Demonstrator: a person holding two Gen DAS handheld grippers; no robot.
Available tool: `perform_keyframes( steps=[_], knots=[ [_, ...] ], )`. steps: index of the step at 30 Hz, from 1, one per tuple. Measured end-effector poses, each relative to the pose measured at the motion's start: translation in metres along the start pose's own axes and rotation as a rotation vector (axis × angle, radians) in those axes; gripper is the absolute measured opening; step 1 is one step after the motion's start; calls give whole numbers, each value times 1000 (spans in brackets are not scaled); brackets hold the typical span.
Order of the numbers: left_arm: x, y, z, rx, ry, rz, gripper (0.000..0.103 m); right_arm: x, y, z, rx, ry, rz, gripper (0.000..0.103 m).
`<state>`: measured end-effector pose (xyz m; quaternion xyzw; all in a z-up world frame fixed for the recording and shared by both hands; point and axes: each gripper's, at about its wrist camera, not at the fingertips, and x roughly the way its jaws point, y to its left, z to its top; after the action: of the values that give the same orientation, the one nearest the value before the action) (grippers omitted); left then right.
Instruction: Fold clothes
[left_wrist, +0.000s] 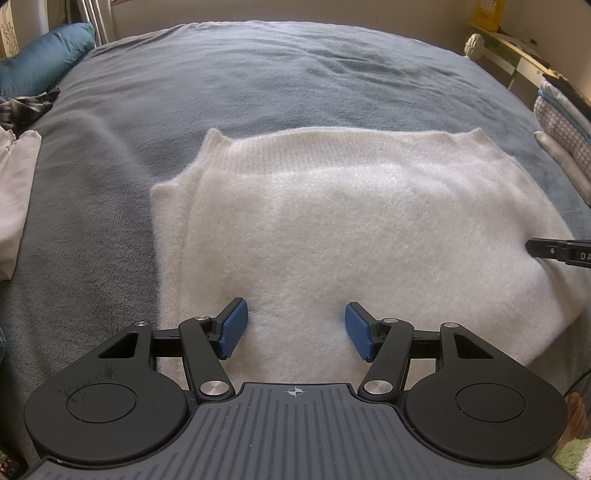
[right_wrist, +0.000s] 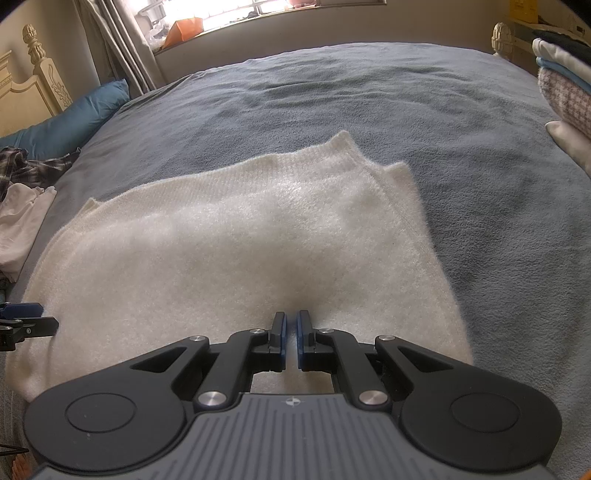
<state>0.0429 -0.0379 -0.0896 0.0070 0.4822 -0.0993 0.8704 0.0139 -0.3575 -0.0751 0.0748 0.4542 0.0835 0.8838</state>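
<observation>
— Looking along my left tool (left_wrist: 295, 326), what do you make of it?

— I see its two blue ribbed pads (left_wrist: 232, 328) spread well apart, nothing caught between them. They hang over the near part of the white fuzzy knitted sweater (left_wrist: 332, 229), which lies flat on the grey-blue fleece blanket (left_wrist: 258, 81) covering the bed. The sweater's ribbed band runs along its far edge, and one folded side shows as a long seam down the left.

— And at the edges of that view?

— My right tool (left_wrist: 532, 248) comes in from the right, its black tip pushed against the sweater's right side, where the knit dimples. A teal pillow (left_wrist: 40, 55) sits far left, with a crumpled plaid cloth (left_wrist: 22, 107) and a loose white garment (left_wrist: 14, 192) nearer. A stack of folded clothes (left_wrist: 561, 118) stands at the right rim.

— Now the right wrist view.

— Here my right tool (right_wrist: 291, 314) has its pads pressed nearly together, and the sweater (right_wrist: 221, 251) puckers into a dark dimple just at their tips, so I am pinching a small fold of the knit. The sweater spreads away to the left and far side, on the blanket (right_wrist: 369, 92).

— Anything else there?

— My left tool (right_wrist: 22, 317) shows at the left rim, just at the sweater's edge. The pillow (right_wrist: 74, 118), plaid cloth (right_wrist: 22, 166) and white garment (right_wrist: 22, 221) lie left, the folded stack (right_wrist: 565, 92) upper right, and a cream carved bedpost (right_wrist: 37, 55) far left.
</observation>
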Motion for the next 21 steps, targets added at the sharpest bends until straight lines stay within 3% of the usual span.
perform_keyframes(
  steps=[21],
  knots=[
    [-1,-2,0,-2,1,2,60,1,-1,1,13,6,2,4]
  ],
)
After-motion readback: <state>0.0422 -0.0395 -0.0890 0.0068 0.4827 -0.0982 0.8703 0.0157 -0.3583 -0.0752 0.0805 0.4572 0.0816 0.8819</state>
